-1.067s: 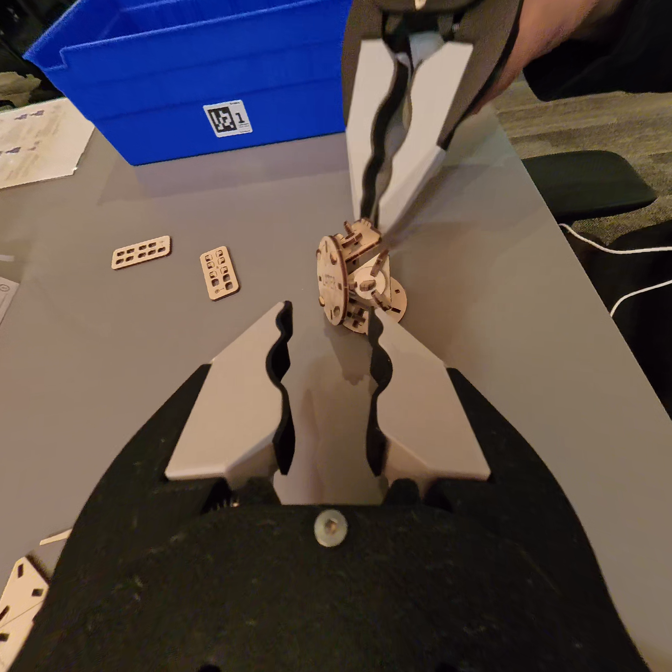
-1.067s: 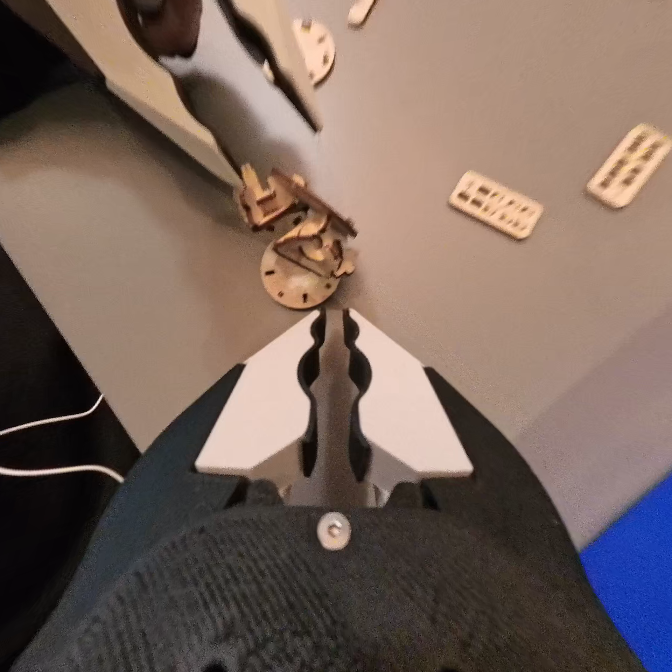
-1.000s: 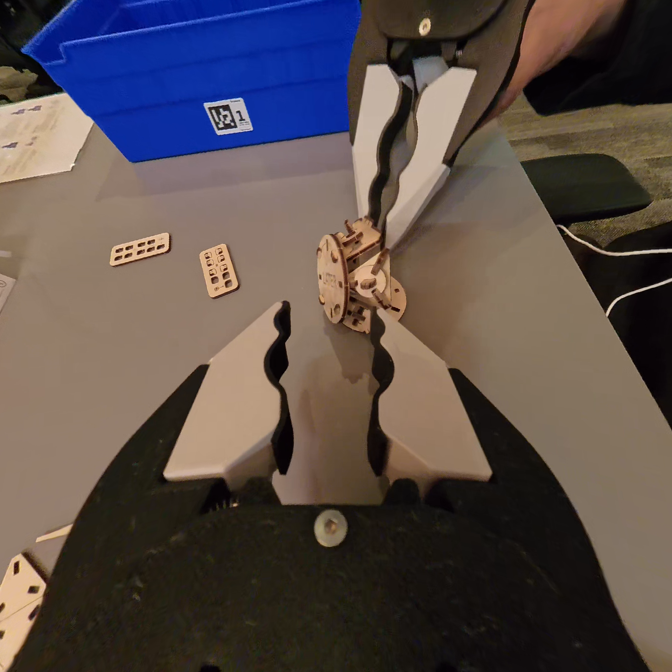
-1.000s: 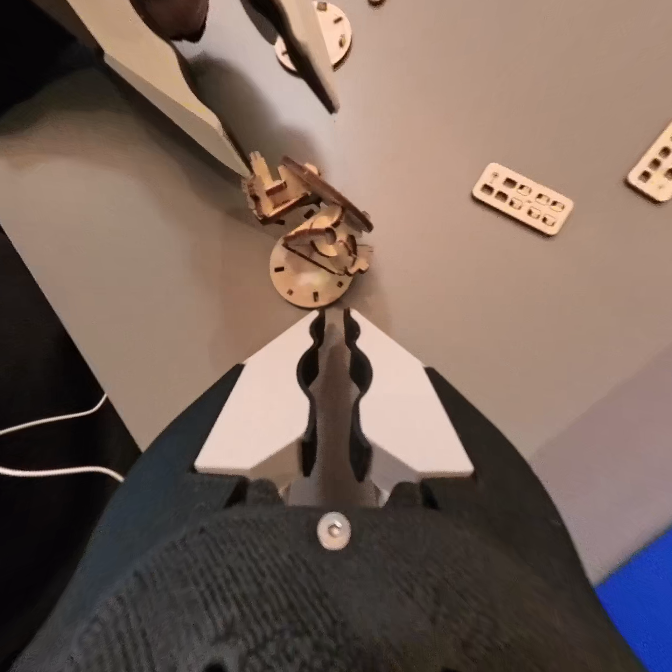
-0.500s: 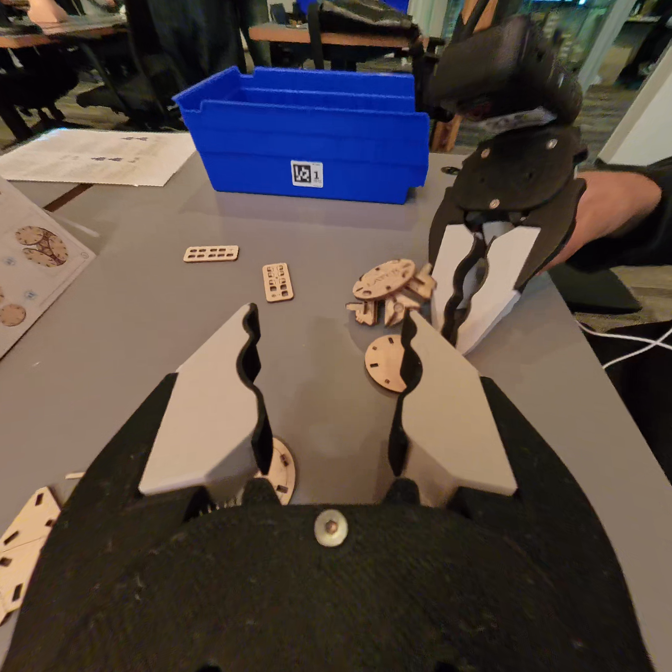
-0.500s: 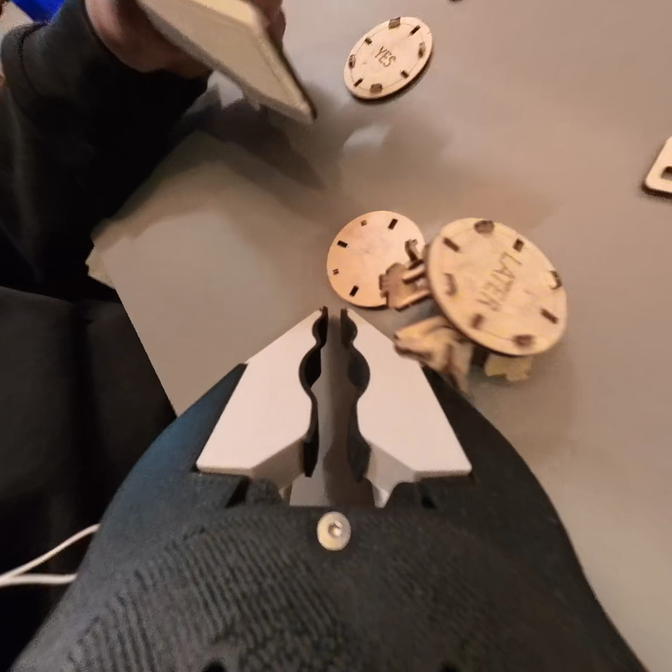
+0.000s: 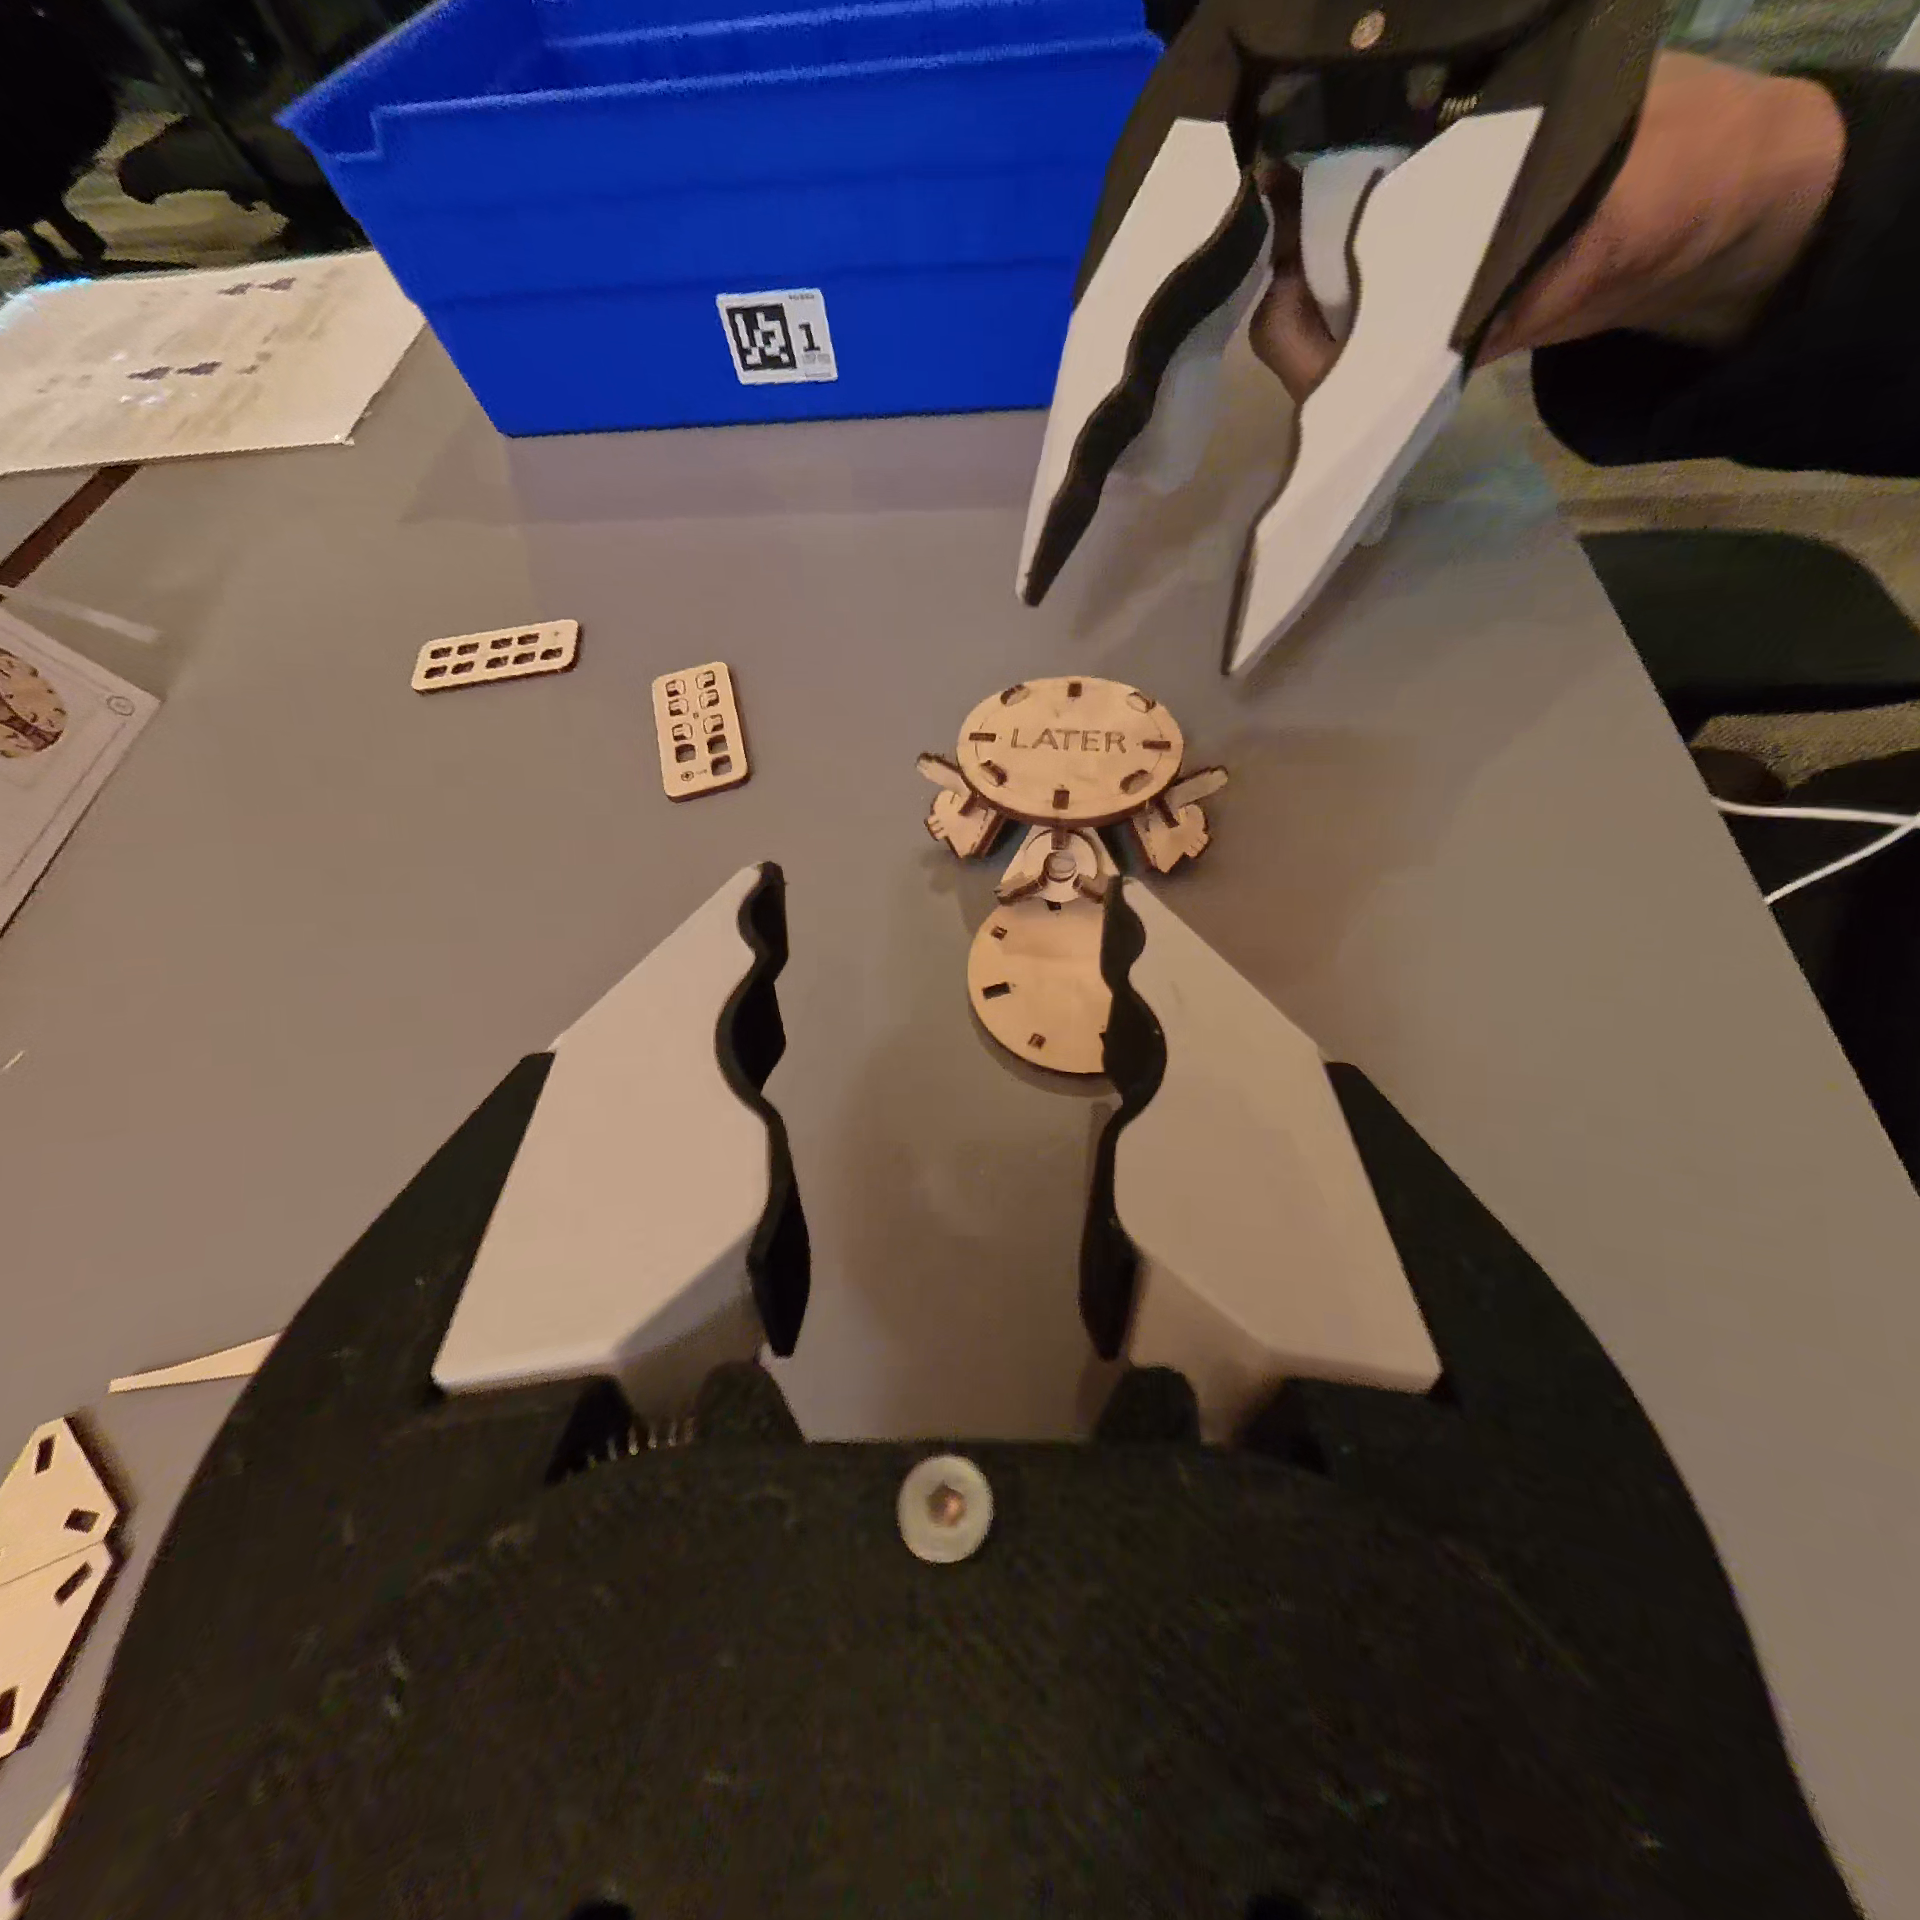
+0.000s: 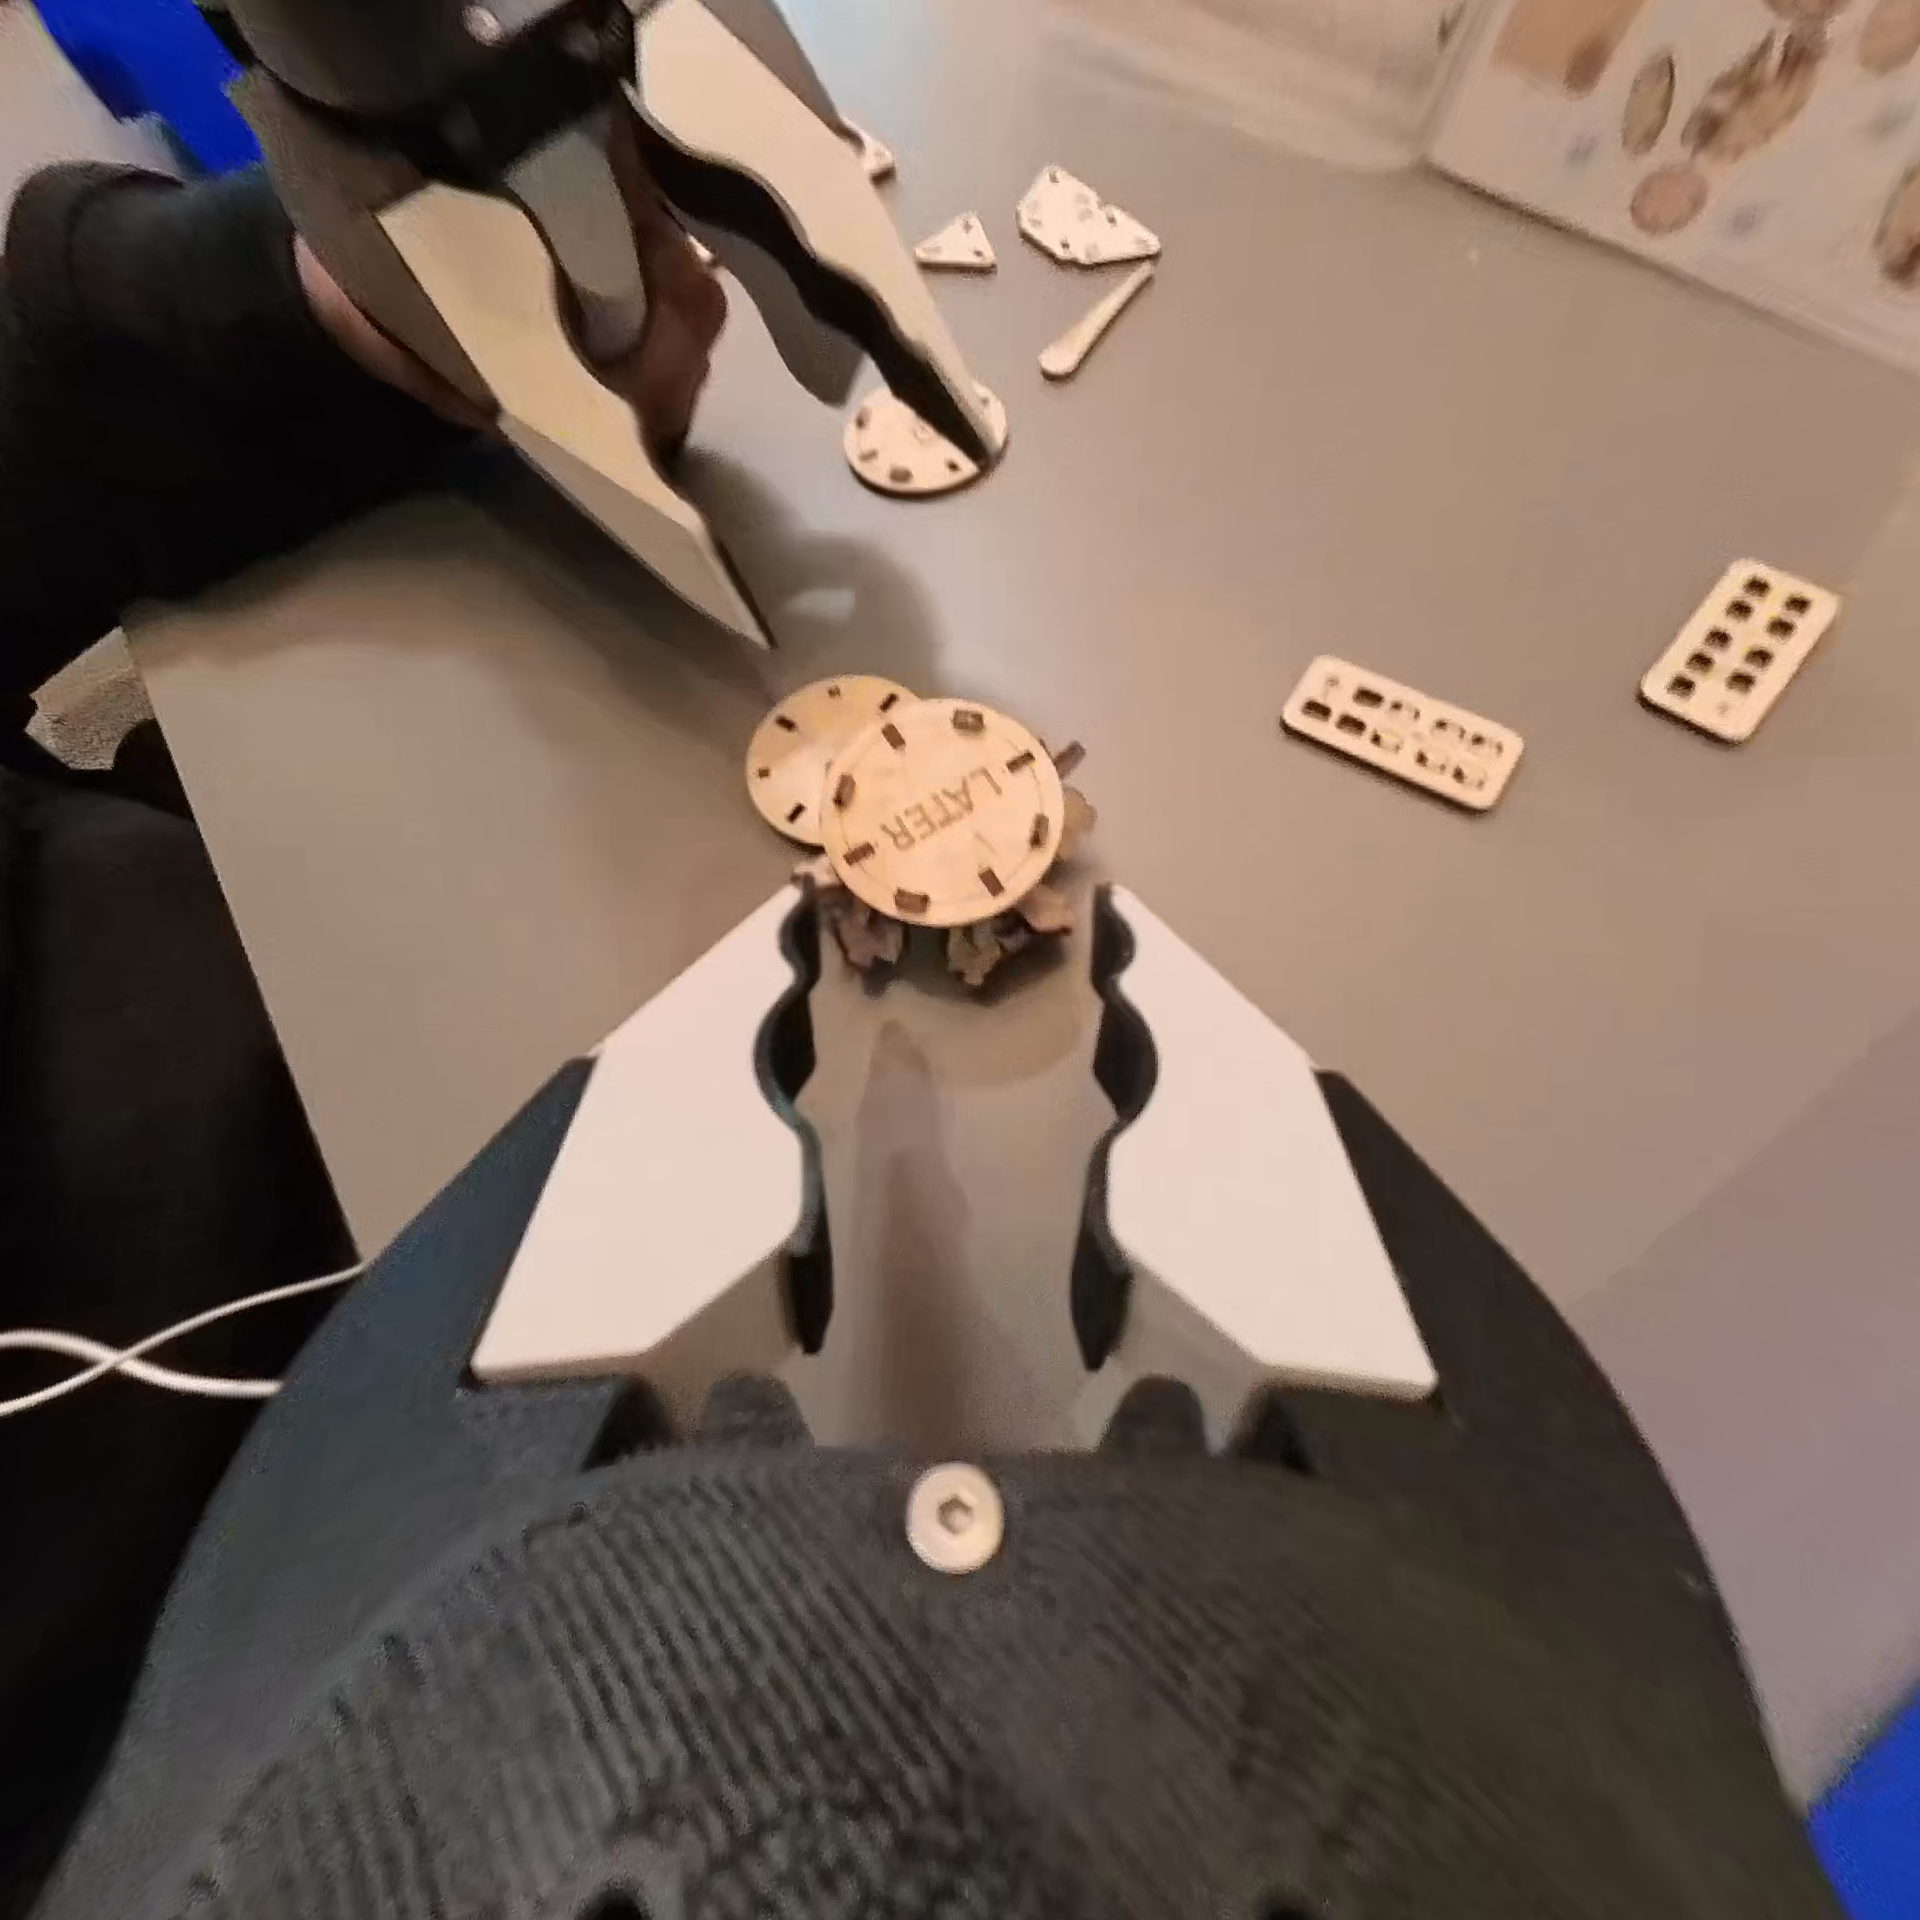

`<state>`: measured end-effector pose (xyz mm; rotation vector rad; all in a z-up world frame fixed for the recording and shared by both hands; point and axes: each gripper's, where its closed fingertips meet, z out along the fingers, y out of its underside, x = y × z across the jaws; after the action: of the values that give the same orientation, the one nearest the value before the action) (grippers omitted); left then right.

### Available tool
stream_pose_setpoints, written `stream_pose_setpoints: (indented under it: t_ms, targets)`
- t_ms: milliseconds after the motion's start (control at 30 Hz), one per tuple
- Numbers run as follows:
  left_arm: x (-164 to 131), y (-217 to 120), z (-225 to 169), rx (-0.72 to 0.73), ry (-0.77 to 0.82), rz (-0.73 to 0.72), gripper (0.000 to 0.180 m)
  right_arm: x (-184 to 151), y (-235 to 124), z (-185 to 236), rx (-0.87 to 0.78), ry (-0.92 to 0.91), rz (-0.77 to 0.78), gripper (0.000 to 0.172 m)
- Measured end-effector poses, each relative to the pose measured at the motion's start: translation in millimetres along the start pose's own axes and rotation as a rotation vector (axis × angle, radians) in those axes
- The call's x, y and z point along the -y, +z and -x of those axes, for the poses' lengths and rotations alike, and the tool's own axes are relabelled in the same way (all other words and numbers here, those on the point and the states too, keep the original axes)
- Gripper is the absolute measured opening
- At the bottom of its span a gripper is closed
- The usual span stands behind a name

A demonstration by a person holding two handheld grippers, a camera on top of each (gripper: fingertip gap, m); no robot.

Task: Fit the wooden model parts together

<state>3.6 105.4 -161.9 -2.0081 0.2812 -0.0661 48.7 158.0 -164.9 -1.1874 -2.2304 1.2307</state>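
We see the wooden disc assembly (image 7: 1068,774) lying on the grey table (image 7: 312,935) just ahead of our left gripper (image 7: 940,888), whose jaws stand wide apart with nothing in them, a loose slotted disc (image 7: 1039,997) beside its right fingertip. Our right gripper (image 8: 945,909) hovers over the assembly, jaws open and holding nothing; two slotted wooden plates (image 7: 701,730) lie to the left gripper's left, a blue bin (image 7: 623,208) beyond

Black gripper (image 7: 940,894), 2 white fingers (image 7: 644,1143), seemingly dark sleeve (image 7: 1849,312).

Grey tabletop (image 7: 312,935), speckled carpet (image 7: 1714,499), dark seat (image 7: 1766,603), dim light
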Motion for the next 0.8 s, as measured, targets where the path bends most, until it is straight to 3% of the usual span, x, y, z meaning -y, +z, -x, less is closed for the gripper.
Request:
stream_pose_setpoints:
  t_ms: [267, 333, 433, 533, 633, 700, 800]
  targets:
    - [-2.0, 2.3, 0.1, 0.018, 0.004, 0.018, 0.053, 2.5, 29.4, 2.9, -0.049, 0.006, 0.043, 0.075]
    - [-1.7, 1.9, 0.9, 0.023, 0.002, 0.016, 0.053, 2.2, 34.7, 6.5, -0.018, 0.025, 0.046, 0.072]
    - [-0.3, 2.5, 1.2, 0.029, -0.004, 0.01, 0.052, 1.8, 37.0, 1.2, -0.037, 0.024, 0.053, 0.055]
    - [5.7, 1.3, 1.9, 0.041, -0.001, -0.027, 0.052, 12.2, 31.7, -1.1, -0.01, 0.048, -0.007, 0.054]
    - [15.9, -3.5, 4.9, 0.056, -0.01, -0.101, 0.052, 37.9, 18.2, 8.4, 0.138, 0.107, -0.178, 0.054]
    - [23.5, -9.4, 8.5, 0.063, -0.029, -0.154, 0.051, 55.8, 4.7, 23.3, 0.332, 0.161, -0.291, 0.054]
    - [42.1, -24.1, 2.8, -0.013, -0.074, -0.28, 0.048, 68.3, -9.0, 36.3, 0.587, 0.23, -0.345, 0.054]
